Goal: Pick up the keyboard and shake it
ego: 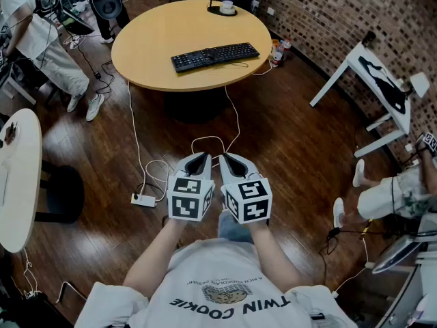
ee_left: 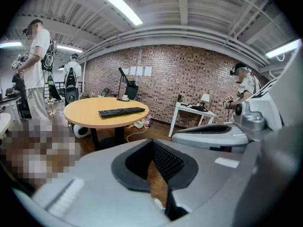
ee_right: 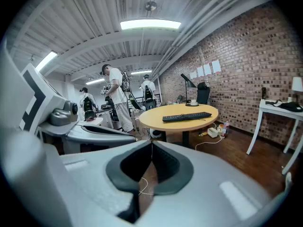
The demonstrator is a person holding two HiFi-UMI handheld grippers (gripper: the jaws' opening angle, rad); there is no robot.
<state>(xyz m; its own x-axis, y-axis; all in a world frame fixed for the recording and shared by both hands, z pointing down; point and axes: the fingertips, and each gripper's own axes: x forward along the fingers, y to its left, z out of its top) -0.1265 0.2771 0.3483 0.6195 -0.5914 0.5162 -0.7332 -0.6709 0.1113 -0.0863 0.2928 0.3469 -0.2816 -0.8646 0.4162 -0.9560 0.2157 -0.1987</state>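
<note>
A black keyboard [ego: 215, 55] lies flat on the round wooden table [ego: 150, 39] at the far side of the room, its cable trailing off the front edge; it also shows in the left gripper view as the keyboard [ee_left: 121, 111] and in the right gripper view as the keyboard [ee_right: 186, 117]. My left gripper [ego: 200, 158] and right gripper [ego: 226, 158] are held side by side close to my body, well short of the table. Both are shut with nothing between their jaws.
A cup on a dark saucer [ego: 226, 7] sits at the table's far edge. A white power strip [ego: 143, 200] and cables lie on the wooden floor between me and the table. A white side table [ego: 372, 80] stands right, another table [ego: 17, 176] left. People stand nearby [ego: 41, 39].
</note>
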